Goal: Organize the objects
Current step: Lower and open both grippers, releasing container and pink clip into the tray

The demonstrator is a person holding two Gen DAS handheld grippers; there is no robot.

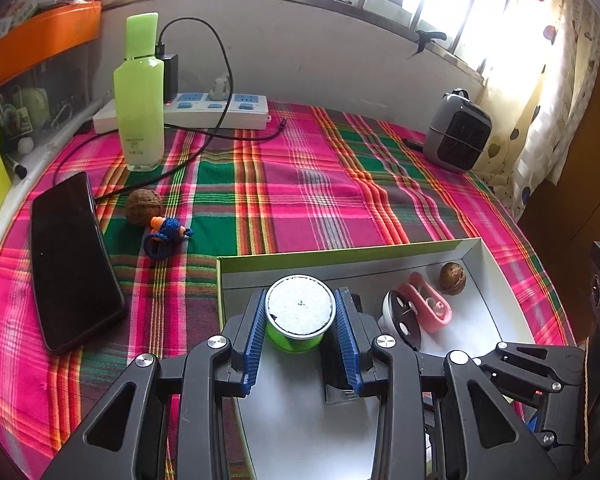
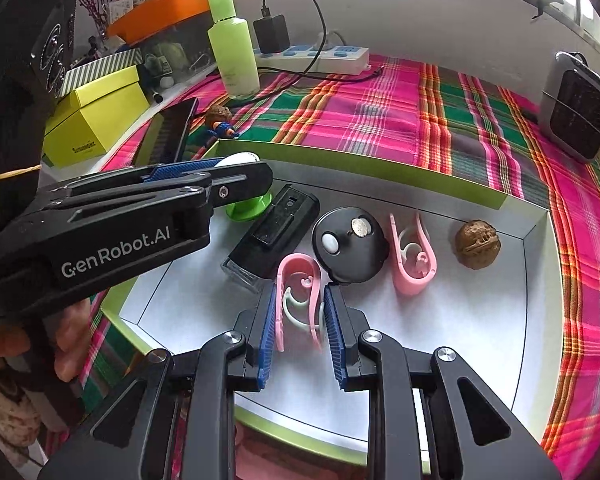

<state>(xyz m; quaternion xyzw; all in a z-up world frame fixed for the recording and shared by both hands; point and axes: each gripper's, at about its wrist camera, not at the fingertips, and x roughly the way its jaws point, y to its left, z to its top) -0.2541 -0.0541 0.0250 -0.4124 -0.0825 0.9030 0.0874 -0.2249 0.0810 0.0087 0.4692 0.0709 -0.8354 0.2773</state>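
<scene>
Two claws work over the shallow white tray with green walls (image 2: 380, 186), and each has something between its blue pads. The left claw (image 1: 300, 320) is closed on a small green cup with a white lid (image 1: 300, 307), held upright over the tray's near-left corner; in the right wrist view the same claw reaches in from the left with the cup's green base showing beneath it. The right claw (image 2: 300, 320) is narrowed around a pink clip (image 2: 298, 300), whose long axis runs straight along the fingers, rounded end pointing away; I cannot tell whether the pads are actually pressing on it or only flanking it.

Already lying in the tray are a black rectangular device (image 2: 272, 236), a round black disc (image 2: 350, 244), a second pink clip (image 2: 412, 260) and a walnut (image 2: 477, 244). Still out on the plaid-covered worktop (image 1: 340, 188), well to the left of the tray, lie another walnut (image 1: 143, 206) and a small blue knitted toy (image 1: 164, 236) beside a dark phone (image 1: 74, 264). My judgement is that the left claw is the nearer one for those.

Readable writing: "GenRobot.AI" on the left claw's side. The label on the green bottle (image 1: 140, 92) is too small to read
</scene>
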